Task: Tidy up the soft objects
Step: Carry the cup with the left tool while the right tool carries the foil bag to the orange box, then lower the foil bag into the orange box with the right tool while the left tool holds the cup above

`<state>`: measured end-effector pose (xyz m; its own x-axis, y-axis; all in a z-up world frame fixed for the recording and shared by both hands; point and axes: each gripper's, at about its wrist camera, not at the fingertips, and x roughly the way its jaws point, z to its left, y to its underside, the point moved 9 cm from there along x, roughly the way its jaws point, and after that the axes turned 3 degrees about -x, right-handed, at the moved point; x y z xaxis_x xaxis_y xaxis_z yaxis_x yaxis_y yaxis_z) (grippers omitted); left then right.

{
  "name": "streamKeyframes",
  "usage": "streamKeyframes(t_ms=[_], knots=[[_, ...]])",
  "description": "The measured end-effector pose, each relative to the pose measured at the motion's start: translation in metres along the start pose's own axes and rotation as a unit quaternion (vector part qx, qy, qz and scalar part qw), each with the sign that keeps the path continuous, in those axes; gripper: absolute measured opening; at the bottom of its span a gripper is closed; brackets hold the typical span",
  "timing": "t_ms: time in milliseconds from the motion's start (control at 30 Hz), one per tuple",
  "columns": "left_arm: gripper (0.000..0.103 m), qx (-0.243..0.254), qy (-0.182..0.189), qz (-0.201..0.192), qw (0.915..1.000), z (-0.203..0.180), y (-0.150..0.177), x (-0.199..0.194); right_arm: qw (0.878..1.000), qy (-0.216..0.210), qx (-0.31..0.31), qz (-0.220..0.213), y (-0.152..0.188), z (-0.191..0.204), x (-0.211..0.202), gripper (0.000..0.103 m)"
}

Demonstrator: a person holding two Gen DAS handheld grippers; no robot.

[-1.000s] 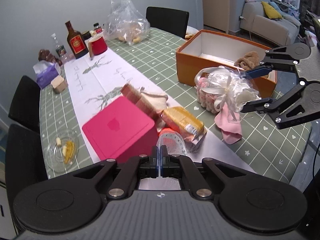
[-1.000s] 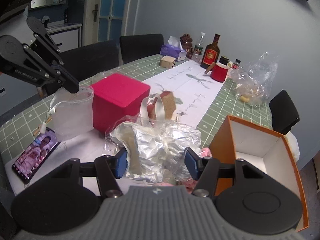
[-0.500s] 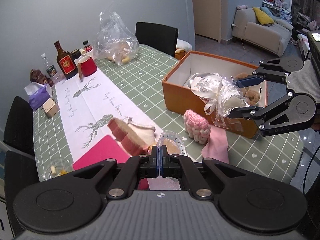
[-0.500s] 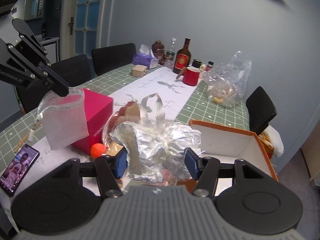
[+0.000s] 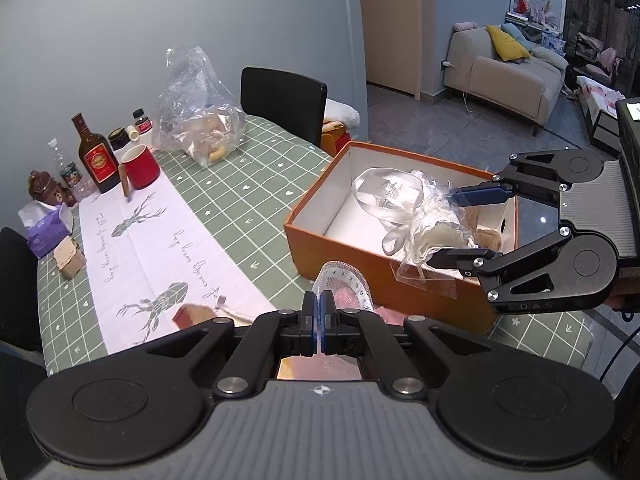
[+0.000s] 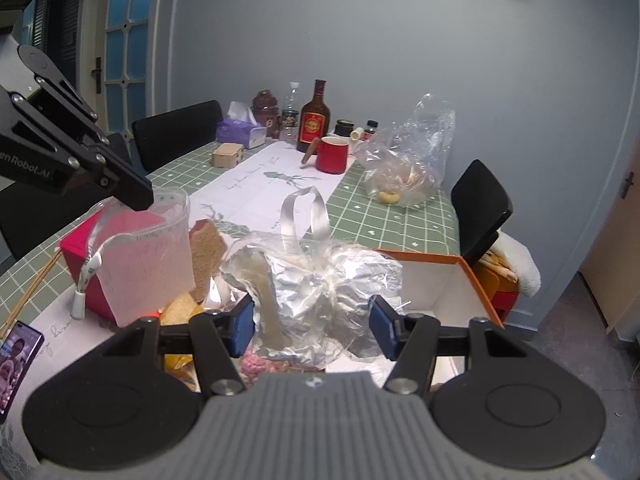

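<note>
My right gripper (image 6: 314, 330) is shut on a clear cellophane bundle (image 6: 316, 280) tied with white ribbon. In the left wrist view that bundle (image 5: 416, 216) hangs in the right gripper (image 5: 442, 227) above the open orange box (image 5: 316, 240), over its near right part. My left gripper (image 5: 320, 312) is shut on the rim of a translucent mesh pouch (image 5: 344, 284), close to the box's near wall. The right wrist view shows the pouch (image 6: 148, 256) dangling from the left gripper (image 6: 136, 196), with a drawstring toggle hanging at its left. A brown plush item (image 5: 486, 236) lies in the box.
A pink-red box (image 6: 76, 248), a brown block (image 6: 206, 248), a pink knitted piece (image 6: 260, 364) and a phone (image 6: 16, 356) lie on the table. At the far end stand a bottle (image 5: 96, 156), red mug (image 5: 138, 166), plastic bag (image 5: 200, 120) and tissue box (image 5: 48, 228). Black chairs (image 5: 284, 100) surround it.
Both grippers have travelled toward the orange box and risen a little. The bundle now hangs over the box instead of in front of it. The pouch came along in the left gripper.
</note>
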<state>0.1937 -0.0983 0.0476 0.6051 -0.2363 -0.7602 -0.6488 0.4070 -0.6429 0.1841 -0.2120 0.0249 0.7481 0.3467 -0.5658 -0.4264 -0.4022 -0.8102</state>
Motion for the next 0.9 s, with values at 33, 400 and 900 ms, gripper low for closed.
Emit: streamKeyframes(t_ms=[33,400,900], knots=[[0.001,0.000,0.001,-0.002,1.0000,-0.001,-0.004,0.002,1.000,0.003,0.000,-0.001,0.000,-0.003,-0.001,0.059],[0.001,0.002,0.022,-0.022,0.9995,-0.023,-0.057,0.023,0.999,0.033,0.031,-0.003,0.000,-0.042,0.002,0.059],[0.001,0.016,0.028,-0.046,0.9984,-0.067,-0.111,0.075,0.992,0.079,0.080,0.049,0.043,-0.102,0.026,0.059]])
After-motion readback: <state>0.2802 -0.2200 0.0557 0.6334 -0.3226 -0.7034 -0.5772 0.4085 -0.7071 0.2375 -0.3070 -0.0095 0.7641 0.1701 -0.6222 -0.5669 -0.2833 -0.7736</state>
